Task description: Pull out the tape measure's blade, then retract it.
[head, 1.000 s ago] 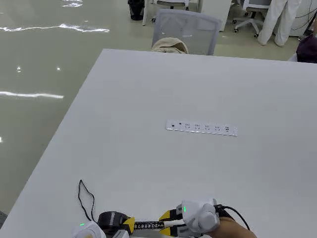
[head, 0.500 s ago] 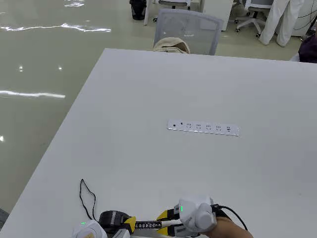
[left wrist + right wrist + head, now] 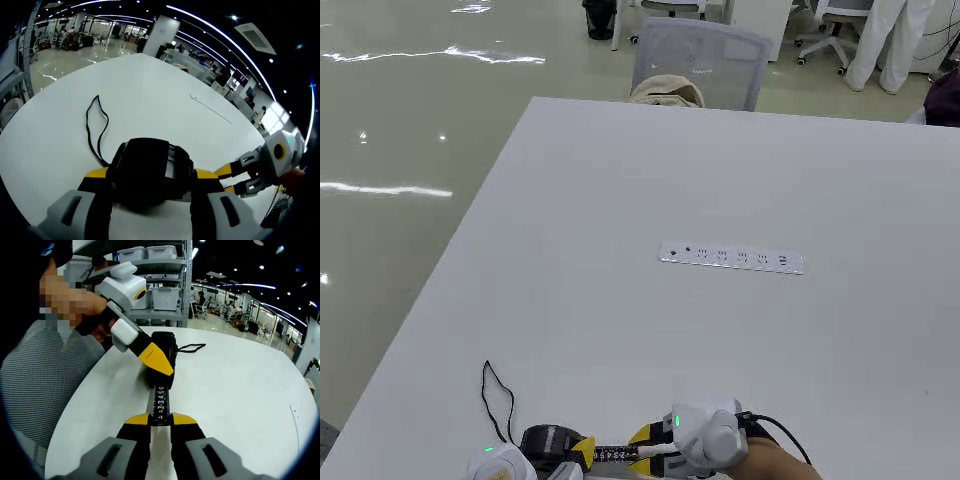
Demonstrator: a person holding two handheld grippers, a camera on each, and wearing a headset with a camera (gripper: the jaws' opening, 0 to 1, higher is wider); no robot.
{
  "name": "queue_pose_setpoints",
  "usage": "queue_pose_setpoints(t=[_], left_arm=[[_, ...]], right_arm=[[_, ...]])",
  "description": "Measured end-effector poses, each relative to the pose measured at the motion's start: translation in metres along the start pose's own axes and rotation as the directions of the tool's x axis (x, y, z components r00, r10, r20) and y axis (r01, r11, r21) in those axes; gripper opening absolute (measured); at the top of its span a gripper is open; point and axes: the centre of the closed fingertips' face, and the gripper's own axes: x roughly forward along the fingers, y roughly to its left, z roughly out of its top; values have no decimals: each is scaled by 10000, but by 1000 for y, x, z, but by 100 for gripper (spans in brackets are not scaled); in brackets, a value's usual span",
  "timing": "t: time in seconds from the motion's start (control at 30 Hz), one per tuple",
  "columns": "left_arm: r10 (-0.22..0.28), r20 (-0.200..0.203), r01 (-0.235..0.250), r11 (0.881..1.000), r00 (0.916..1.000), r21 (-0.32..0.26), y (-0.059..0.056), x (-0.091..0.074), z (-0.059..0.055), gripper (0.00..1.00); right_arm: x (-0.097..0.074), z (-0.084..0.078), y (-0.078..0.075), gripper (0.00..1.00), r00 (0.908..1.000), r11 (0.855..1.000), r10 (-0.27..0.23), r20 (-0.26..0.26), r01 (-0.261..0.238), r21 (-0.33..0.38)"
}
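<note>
Tape measure (image 3: 548,440) sits at the near edge of the white table (image 3: 720,170), its black case on the left. Its blade (image 3: 613,454) runs rightward from the case, roughly along that edge. Only a short stretch of blade is out; the right gripper view shows the numerals 2 to 6 on the blade (image 3: 160,402), which leads straight from the case (image 3: 162,347) toward the camera. A thin black lanyard (image 3: 495,400) loops away from the case across the table.

The left gripper (image 3: 150,182) comes in low from the near side, its yellow-tipped jaws clamped on either side of the case (image 3: 150,160). The right gripper (image 3: 160,419) faces it, level with the tabletop, its jaws pinched together on the blade's free end. In the head view the right gripper (image 3: 642,452) lies just right of the case, with the person's hand (image 3: 770,465) behind it.

Well beyond, a white power strip (image 3: 731,258) lies flat mid-table, and a grey chair (image 3: 695,65) stands at the far edge.
</note>
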Motion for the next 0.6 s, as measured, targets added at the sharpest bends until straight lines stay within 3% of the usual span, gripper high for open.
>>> queue_pose_setpoints(t=[0.6], left_arm=[[-27,-26,27,10000,10000,4,0,0,0,60]], right_arm=[[11,5,0,13,10000,10000,58,5,-58,39]])
